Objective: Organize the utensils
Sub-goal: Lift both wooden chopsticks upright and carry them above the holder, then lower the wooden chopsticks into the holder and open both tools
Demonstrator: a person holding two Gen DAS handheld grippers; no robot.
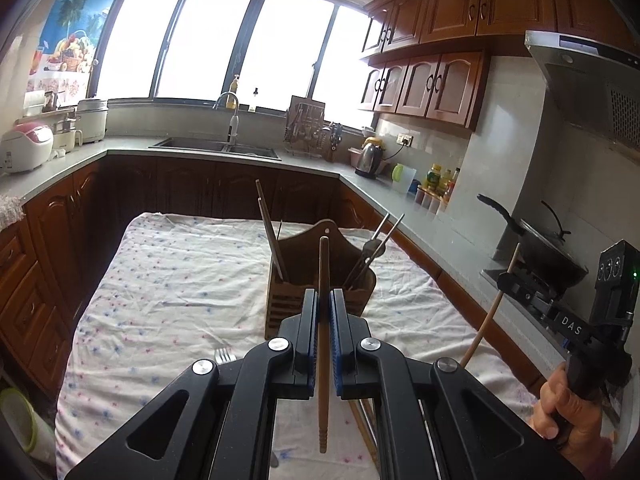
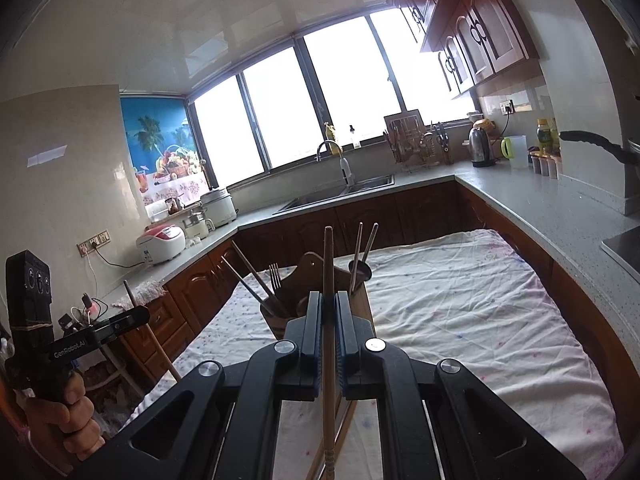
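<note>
A brown wooden utensil holder stands on the cloth-covered table, with chopsticks in its left slot and metal utensils in its right slot. My left gripper is shut on a wooden chopstick, held upright just in front of the holder. My right gripper is shut on another wooden chopstick, also close above the holder. The right gripper also shows at the far right of the left wrist view. A fork lies on the cloth near the left gripper.
More chopsticks lie on the cloth under the left gripper. The table sits between L-shaped kitchen counters with a sink, a kettle, rice cookers and a wok on the stove.
</note>
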